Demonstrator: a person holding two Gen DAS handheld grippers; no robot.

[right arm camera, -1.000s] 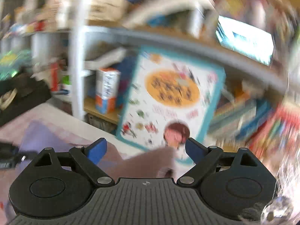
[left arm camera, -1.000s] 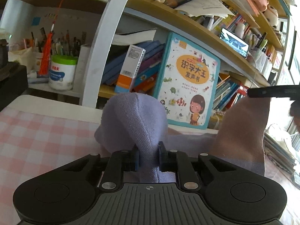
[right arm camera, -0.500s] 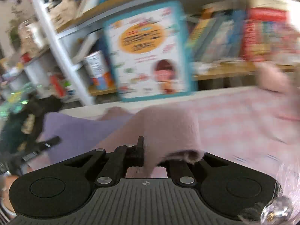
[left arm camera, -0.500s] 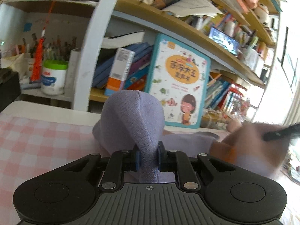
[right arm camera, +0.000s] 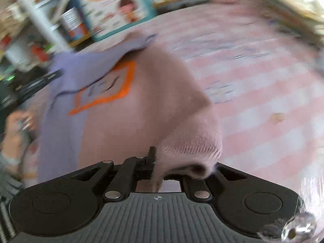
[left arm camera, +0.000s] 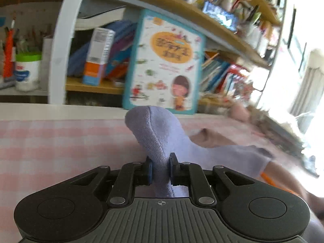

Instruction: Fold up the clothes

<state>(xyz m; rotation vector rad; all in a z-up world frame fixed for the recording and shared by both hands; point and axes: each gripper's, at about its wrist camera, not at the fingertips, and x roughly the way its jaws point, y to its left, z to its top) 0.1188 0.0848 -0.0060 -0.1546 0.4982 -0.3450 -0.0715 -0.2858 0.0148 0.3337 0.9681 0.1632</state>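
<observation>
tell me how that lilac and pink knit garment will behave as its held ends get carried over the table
Probably floppy: the garment sags between the left gripper and right gripper, bunching where the jaws pinch it. Likely light, since a pinch at each end carries it. The knit looks soft, so it should drape and crease, not hold shape.

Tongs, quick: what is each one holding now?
Left tongs: shut on the sock's purple toe.
Right tongs: shut on the sock's pink cuff.

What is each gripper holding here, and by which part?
Both hold one lilac-and-pink knit garment: left gripper pinches a bunched lilac fold; right gripper grips the pink ribbed edge.
</observation>
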